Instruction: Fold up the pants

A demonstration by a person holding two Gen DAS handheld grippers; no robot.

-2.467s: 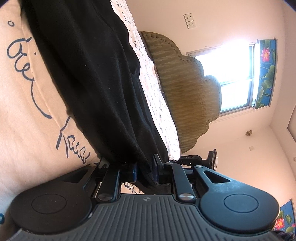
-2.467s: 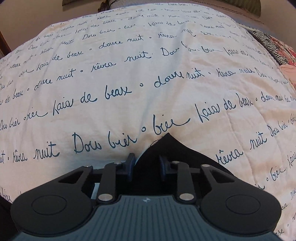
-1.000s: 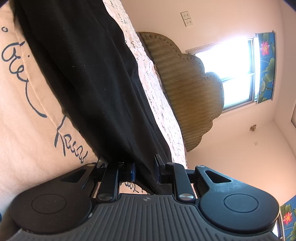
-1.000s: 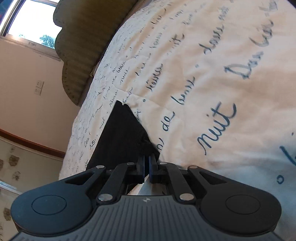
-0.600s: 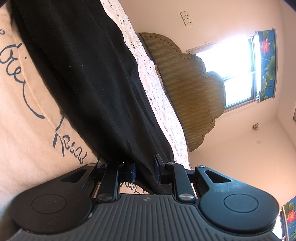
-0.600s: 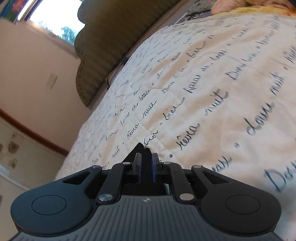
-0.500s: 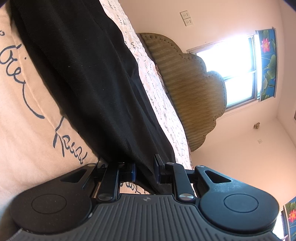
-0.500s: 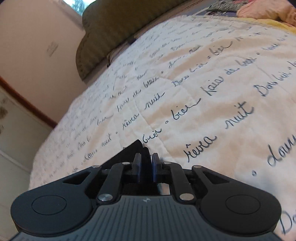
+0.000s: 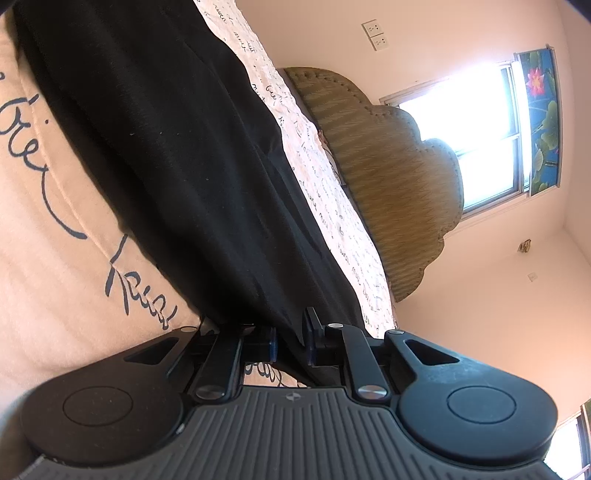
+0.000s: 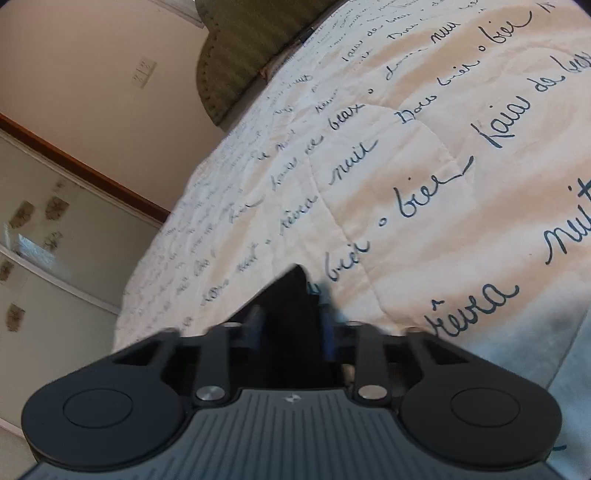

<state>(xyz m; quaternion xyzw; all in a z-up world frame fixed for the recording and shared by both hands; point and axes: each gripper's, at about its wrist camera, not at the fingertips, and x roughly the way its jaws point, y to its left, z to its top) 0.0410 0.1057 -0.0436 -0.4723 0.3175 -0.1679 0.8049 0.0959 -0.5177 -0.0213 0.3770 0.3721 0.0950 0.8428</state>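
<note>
In the left wrist view, the left gripper [image 9: 290, 341] has its jaws a little apart with a band of the black pants [image 9: 177, 147] running between them; whether the pads actually pinch the cloth cannot be told. From there the pants stretch away up and left as a long dark strip lying on the quilt [image 9: 48, 280], a cream cover printed with blue script, and reach the top edge of the view. Beyond the strip the quilt runs on to a woven headboard [image 9: 399, 184] with a scalloped top, and past that stand a pale wall with a socket plate [image 9: 376, 35] and a bright window [image 9: 476, 136] with a flowered curtain [image 9: 541, 122] at its side. In the right wrist view, blurred near the fingers, the right gripper [image 10: 291, 332] has its jaws spread, and a pointed corner of the pants [image 10: 290, 317] sits in the gap between them, its tip over the quilt [image 10: 424, 184]. Farther off are the quilt's far edge, the headboard [image 10: 243, 51] and the wall.
</note>
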